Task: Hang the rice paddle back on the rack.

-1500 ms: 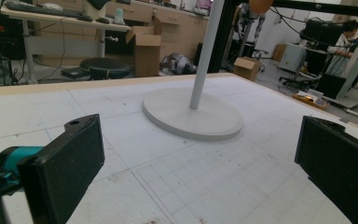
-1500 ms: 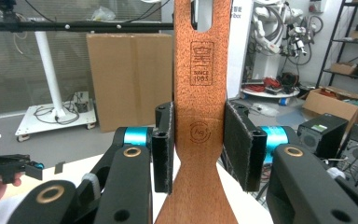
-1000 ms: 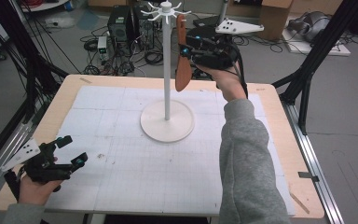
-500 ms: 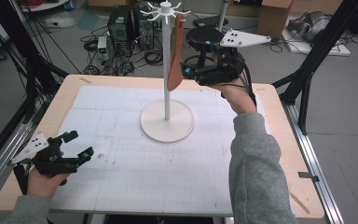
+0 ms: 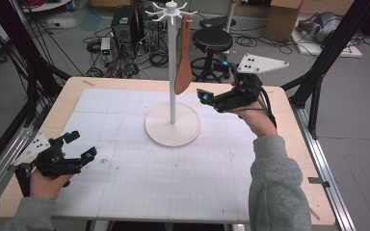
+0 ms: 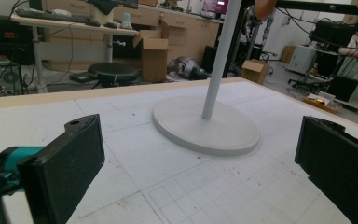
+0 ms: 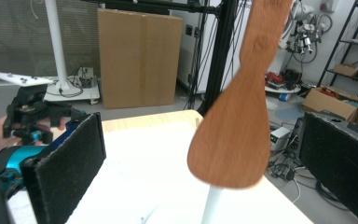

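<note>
On the light wooden table stands a tall white hook stand with a round base. A flat brown wooden spatula hangs from a hook, long axis vertical, blade down. The right gripper sits beside it, jaws open and empty: hanging looks finished, withdrawal likely next. The left gripper rests open.

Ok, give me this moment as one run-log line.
wooden spatula: hanging on white rack | right gripper: open, beside spatula, apart | left gripper: open, low over table | nothing held
</note>
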A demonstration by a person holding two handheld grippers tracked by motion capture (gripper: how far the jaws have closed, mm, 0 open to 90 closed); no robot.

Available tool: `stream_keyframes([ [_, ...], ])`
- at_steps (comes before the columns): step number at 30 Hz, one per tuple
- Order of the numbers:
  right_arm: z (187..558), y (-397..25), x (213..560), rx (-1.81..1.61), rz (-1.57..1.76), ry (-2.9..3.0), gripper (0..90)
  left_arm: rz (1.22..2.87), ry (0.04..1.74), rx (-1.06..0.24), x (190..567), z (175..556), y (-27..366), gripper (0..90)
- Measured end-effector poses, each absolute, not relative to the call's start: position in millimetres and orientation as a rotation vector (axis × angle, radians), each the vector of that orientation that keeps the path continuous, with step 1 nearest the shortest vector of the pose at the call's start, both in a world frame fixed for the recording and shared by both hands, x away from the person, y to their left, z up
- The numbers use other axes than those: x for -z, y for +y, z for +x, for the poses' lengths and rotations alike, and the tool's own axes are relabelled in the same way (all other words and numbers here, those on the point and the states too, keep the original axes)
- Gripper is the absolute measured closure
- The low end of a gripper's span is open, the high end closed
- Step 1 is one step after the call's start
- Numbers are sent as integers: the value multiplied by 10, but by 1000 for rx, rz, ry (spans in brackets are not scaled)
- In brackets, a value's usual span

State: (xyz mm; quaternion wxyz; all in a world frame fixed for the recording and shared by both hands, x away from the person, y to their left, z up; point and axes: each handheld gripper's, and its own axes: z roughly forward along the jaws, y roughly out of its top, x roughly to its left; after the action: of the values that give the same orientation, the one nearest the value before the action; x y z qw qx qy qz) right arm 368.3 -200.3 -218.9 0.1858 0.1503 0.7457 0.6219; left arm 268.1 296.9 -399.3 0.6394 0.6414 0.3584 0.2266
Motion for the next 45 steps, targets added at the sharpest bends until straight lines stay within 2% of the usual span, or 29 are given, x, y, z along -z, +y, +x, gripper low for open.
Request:
stream_keyframes([
  [18,3268,-2420,2779,-1809,430,2155,0,1495,735,-536,3940,2586,2941,18],
  [34,2939,-2926,3327,-1796,599,1968,0,1502,718,-536,3934,2526,2870,18],
  [45,2774,-3097,3677,-1757,673,1982,0,1507,725,-542,3947,2525,2869,18],
])
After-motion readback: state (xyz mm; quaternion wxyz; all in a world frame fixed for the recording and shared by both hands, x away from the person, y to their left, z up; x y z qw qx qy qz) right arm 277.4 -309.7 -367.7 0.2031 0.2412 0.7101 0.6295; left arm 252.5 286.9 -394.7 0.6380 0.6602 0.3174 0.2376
